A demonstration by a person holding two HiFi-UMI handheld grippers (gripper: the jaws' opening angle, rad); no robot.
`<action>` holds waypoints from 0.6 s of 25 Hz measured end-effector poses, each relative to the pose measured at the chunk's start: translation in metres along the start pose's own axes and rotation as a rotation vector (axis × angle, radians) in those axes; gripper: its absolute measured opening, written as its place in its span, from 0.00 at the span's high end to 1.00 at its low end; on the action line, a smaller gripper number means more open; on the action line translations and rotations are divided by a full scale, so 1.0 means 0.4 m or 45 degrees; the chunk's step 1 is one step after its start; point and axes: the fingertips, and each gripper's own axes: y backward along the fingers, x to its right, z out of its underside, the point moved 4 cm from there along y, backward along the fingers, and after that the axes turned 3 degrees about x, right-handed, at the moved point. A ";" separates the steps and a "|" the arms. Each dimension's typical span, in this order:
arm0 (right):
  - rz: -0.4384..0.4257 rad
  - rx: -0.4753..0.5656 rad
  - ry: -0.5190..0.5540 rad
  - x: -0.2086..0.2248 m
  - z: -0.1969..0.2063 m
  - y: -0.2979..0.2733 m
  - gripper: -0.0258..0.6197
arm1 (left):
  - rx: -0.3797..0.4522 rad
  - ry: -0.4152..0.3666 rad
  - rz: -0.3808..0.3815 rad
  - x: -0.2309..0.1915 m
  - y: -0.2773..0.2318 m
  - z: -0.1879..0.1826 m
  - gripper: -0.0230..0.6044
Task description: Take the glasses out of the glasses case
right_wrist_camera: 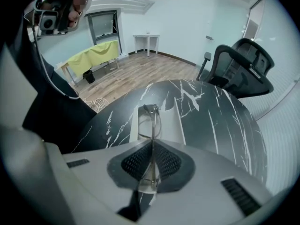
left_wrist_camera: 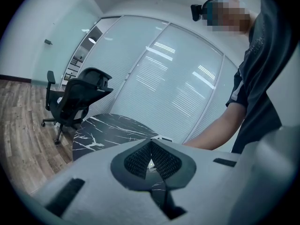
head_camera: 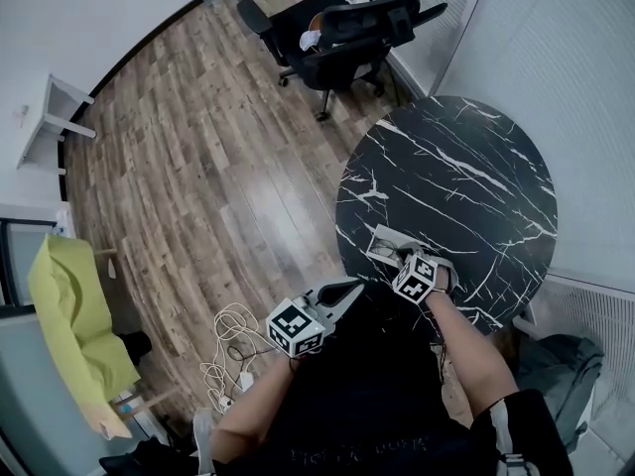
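Observation:
An open white glasses case (head_camera: 385,243) lies on the near edge of the round black marble table (head_camera: 466,177). In the right gripper view, thin wire-framed glasses (right_wrist_camera: 153,118) stand edge-on above the case (right_wrist_camera: 173,121). My right gripper (right_wrist_camera: 151,143) is shut on their near end, just over the case. In the head view the right gripper (head_camera: 399,261) sits at the case. My left gripper (head_camera: 357,288) hangs off the table's near-left edge with its jaws shut and nothing between them (left_wrist_camera: 151,143).
A black office chair (head_camera: 342,30) stands beyond the table on the wood floor. White cables (head_camera: 228,350) lie on the floor at the lower left, near a yellow-covered bench (head_camera: 74,315). Blinds and glass walls run along the table's right side.

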 end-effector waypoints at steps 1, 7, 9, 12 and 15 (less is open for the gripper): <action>0.012 0.008 -0.011 0.003 -0.001 0.008 0.91 | 0.004 -0.004 0.003 0.001 -0.001 -0.002 0.93; 0.075 0.063 -0.078 0.015 -0.004 0.057 0.91 | 0.014 -0.025 0.023 0.013 -0.005 -0.010 0.93; 0.089 0.079 -0.100 0.018 -0.005 0.074 0.91 | 0.016 -0.030 0.029 0.017 -0.006 -0.012 0.93; 0.110 0.103 -0.120 0.019 -0.004 0.093 0.91 | 0.030 -0.041 0.036 0.022 -0.005 -0.020 0.93; 0.132 0.124 -0.135 0.016 -0.003 0.113 0.91 | 0.041 -0.057 0.037 0.027 -0.001 -0.026 0.93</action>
